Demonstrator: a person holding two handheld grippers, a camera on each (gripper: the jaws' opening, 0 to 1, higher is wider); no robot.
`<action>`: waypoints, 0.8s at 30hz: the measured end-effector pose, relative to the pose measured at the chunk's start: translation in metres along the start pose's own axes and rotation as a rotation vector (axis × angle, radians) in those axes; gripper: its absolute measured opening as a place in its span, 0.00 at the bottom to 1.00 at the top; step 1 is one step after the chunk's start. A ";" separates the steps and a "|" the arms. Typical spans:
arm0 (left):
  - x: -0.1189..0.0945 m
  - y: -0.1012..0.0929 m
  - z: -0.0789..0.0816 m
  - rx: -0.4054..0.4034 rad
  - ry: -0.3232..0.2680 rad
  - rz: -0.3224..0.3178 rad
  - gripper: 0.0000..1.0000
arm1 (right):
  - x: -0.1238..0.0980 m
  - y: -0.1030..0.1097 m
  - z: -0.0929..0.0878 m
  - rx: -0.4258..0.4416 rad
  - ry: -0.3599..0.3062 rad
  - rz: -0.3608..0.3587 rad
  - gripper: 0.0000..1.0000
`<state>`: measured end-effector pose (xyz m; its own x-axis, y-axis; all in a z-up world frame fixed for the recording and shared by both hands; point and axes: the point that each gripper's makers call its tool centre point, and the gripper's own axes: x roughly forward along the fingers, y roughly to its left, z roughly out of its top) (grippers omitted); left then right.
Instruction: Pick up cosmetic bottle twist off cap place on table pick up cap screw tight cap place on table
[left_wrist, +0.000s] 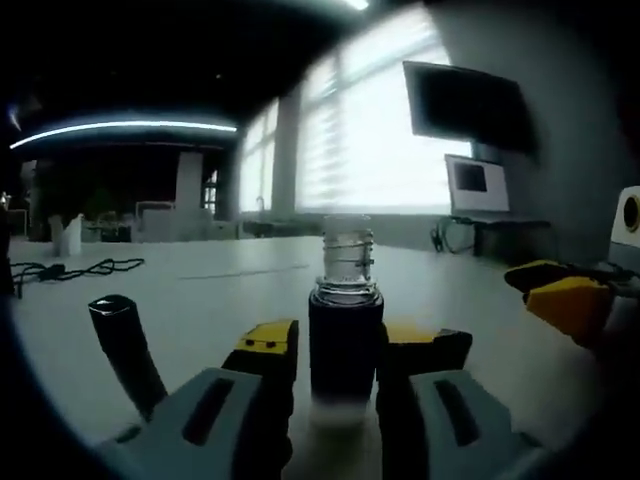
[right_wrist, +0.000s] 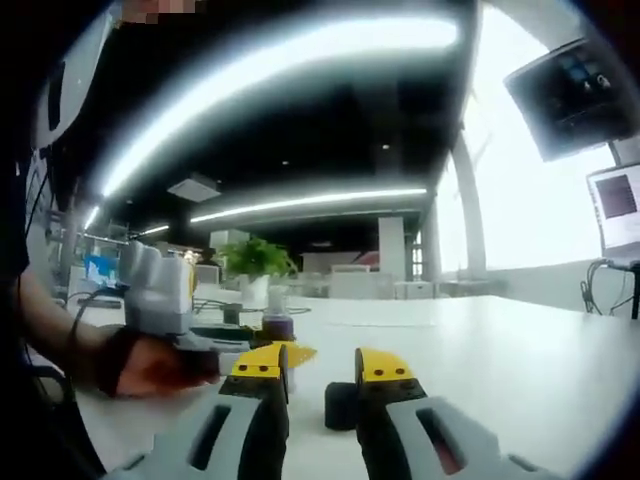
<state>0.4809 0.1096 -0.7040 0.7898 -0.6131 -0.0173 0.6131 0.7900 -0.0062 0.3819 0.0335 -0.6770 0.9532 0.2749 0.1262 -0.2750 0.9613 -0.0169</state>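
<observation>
The left gripper (left_wrist: 342, 365) squeezes the dark cosmetic bottle with a clear threaded neck (left_wrist: 345, 330) (its top is bare), which stands on the white table (left_wrist: 210, 300). The right gripper (right_wrist: 322, 378) has its jaws apart, with the small black round cap (right_wrist: 341, 405) lying on the table between them. Farther off, a black cable (left_wrist: 70, 268) lies near the table's far edge.
</observation>
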 end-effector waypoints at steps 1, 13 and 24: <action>0.000 0.000 0.000 -0.001 0.002 -0.001 0.18 | 0.000 0.000 0.000 -0.001 0.001 0.000 0.19; 0.000 0.002 0.000 -0.023 -0.003 -0.010 0.14 | 0.000 0.000 -0.001 -0.007 0.003 -0.004 0.19; -0.009 0.001 0.011 -0.041 -0.031 -0.085 0.14 | 0.000 -0.002 -0.001 -0.016 0.001 -0.018 0.19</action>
<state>0.4741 0.1159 -0.6926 0.7358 -0.6770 0.0158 0.6769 0.7345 -0.0475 0.3828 0.0312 -0.6782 0.9582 0.2572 0.1254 -0.2555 0.9663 -0.0300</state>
